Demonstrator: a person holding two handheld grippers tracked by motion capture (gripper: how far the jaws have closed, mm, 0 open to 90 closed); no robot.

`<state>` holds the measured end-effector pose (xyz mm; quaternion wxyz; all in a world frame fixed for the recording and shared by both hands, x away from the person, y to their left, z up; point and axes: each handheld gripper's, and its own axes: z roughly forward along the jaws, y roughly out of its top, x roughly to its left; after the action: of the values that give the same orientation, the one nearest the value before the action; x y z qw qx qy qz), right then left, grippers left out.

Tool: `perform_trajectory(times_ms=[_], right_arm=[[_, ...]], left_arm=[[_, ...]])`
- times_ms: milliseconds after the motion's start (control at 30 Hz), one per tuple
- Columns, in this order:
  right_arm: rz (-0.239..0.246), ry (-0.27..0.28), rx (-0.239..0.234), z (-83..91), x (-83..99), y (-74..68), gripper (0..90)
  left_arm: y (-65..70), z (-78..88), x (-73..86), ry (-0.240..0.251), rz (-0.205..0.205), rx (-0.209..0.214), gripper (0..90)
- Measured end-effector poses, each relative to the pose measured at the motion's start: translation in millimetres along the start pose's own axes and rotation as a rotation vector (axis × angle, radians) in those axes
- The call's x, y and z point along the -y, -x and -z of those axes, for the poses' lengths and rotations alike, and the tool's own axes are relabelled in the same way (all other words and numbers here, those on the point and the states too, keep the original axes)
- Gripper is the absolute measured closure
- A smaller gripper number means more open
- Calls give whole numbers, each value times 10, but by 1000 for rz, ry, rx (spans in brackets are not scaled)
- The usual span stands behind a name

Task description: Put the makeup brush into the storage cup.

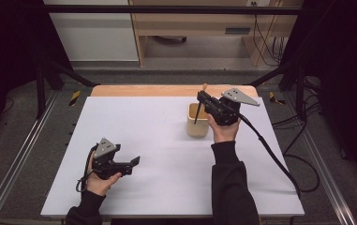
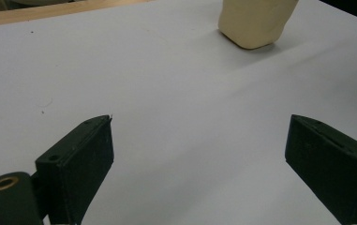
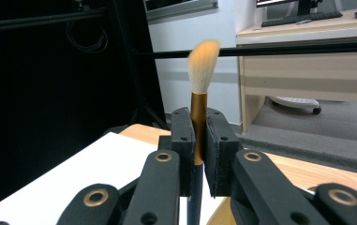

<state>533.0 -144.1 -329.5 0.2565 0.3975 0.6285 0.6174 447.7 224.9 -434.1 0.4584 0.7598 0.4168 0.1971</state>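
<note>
My right gripper (image 1: 205, 97) hovers just over a cream cup (image 1: 197, 126) on the white table, shut on a makeup brush (image 1: 198, 110). In the right gripper view the brush (image 3: 199, 75) stands upright between the pads of the right gripper (image 3: 198, 136), orange bristles on top, copper ferrule at the pads, dark handle below. In the high view the handle's lower end slants down into the cup's mouth. My left gripper (image 1: 135, 161) rests low at the near left of the table, open and holding nothing; its jaws in the left gripper view (image 2: 199, 150) stand wide apart, facing the cup (image 2: 256, 21).
A white sheet (image 1: 143, 140) covers the table, with a wooden strip (image 1: 167, 90) at the far edge. Black frame bars (image 1: 176, 10) run overhead and along the sides. A cable (image 1: 270, 150) trails from the right gripper over the table's right side. A wooden desk (image 3: 307, 61) stands beyond.
</note>
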Motion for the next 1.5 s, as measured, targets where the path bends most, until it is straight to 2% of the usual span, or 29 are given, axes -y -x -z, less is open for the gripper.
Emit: perform_trajectory(times_ms=[300, 833, 1500], right_arm=[[-9, 15, 26, -38, -97, 98, 838], [-7, 5, 88, -219, -109, 260, 838], [-10, -50, 123, -349, 76, 359, 838]], left_arm=[[1, 1, -1, 0, -1, 3, 78], [-14, 9, -3, 3, 0, 0, 79], [-19, 20, -7, 5, 1, 1, 81]])
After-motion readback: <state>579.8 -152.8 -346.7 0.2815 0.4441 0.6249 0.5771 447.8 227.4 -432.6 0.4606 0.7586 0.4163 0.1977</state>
